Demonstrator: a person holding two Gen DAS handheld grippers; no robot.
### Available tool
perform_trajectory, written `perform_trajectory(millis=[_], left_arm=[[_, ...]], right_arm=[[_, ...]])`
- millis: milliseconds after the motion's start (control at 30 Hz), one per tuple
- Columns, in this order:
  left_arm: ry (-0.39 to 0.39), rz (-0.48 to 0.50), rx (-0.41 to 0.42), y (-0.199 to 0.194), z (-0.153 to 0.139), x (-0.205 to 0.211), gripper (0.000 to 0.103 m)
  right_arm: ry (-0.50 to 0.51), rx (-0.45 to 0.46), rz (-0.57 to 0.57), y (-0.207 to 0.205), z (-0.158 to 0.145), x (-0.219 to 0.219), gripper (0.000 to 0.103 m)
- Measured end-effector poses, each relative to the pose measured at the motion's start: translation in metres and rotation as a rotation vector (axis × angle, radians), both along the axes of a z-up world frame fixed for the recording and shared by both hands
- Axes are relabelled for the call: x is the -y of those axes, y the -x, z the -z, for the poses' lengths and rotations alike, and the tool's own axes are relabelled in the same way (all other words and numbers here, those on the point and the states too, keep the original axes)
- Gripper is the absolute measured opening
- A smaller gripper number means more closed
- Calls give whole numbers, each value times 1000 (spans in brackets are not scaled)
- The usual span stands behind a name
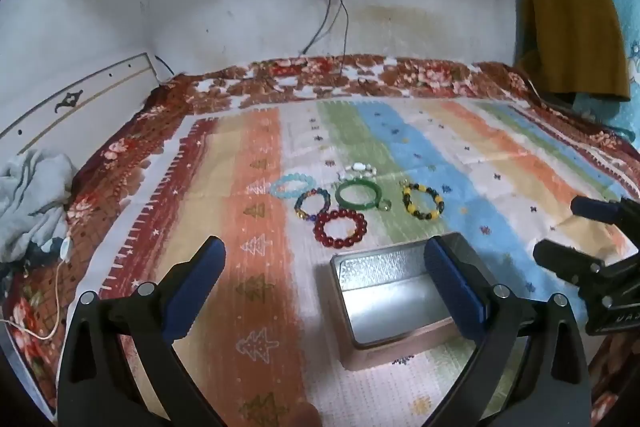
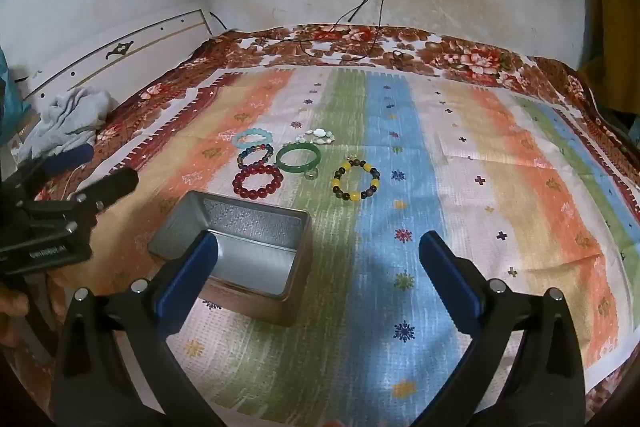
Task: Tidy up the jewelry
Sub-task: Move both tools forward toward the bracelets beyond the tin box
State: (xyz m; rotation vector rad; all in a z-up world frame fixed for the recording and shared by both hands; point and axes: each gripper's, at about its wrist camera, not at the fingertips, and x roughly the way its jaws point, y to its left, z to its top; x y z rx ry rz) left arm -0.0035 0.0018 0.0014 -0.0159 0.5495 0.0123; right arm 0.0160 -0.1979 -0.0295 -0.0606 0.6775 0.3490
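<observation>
From my feed, the tin box is bare metal, its inside dull-shiny with an embossed pattern on the far wall. The striped cloth under it looks woven and matt, slightly creased. The red bead bracelet is glossy, like glass or resin; I can't tell which. The green bangle is smooth and polished. Both grippers' fingers carry matt blue pads on black plastic.

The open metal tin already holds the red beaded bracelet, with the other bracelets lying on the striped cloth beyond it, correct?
Not quite. The open metal tin is empty; the red beaded bracelet lies on the striped cloth just beyond it, beside the other bracelets. The right wrist view shows this.
</observation>
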Motion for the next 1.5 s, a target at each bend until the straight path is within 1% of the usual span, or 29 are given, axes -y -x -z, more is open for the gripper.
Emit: perform_trajectory(millis=[33,67,100,133,167,233,267,333,367,467,533,600,700,867,933,1067,1233,1500], left_arm=[[5,-3,3,3,-1,-2,97],[19,7,-26,-1,3,-4,97],[-5,10,-47,-4,6,-2,97],[-16,13,-54,-6,7,-1,97],[-54,19,-47,-6,3,5,97],[-59,12,-60,-8,1,12,97],[-63,-3,-64,-10,6,13,97],[-59,-17,-66,-12,6,12,97],[-48,-18,-60,-14,10,4,97],[-47,-17,-51,-14,11,1,97],[-33,-2,-56,-14,11,0,97],[-19,-18,-53,-13,10,-3,97],[-14,-16,-60,-13,11,-5,97],[-21,-22,-72,-13,13,-4,97],[-36,-24,-85,-14,15,-3,97],[-42,-33,-108,-17,18,-3,97],[-53,-34,-105,-17,19,-5,97],[-52,-28,-130,-19,23,-5,97]], right_arm=[[-3,-5,-1,0,0,0,99],[-1,-5,-2,0,0,0,99],[-5,-8,-1,-1,1,1,99],[-3,-6,-1,-1,0,1,99],[-3,-6,-1,-1,0,1,99],[-1,-5,-2,-2,1,1,99],[0,-5,-2,-2,1,2,99],[0,-9,1,-2,1,0,99],[0,-8,2,-3,0,-1,99],[0,-7,5,-5,-1,0,99],[-2,-4,10,-3,2,4,99],[-3,-4,12,-3,2,4,99],[-2,-13,23,-6,2,2,99],[-3,-14,24,-6,2,4,99],[-4,-14,24,-5,2,4,99],[-4,-15,25,-6,2,4,99],[-4,-15,25,-6,2,4,99],[-17,-31,28,-7,3,6,99]])
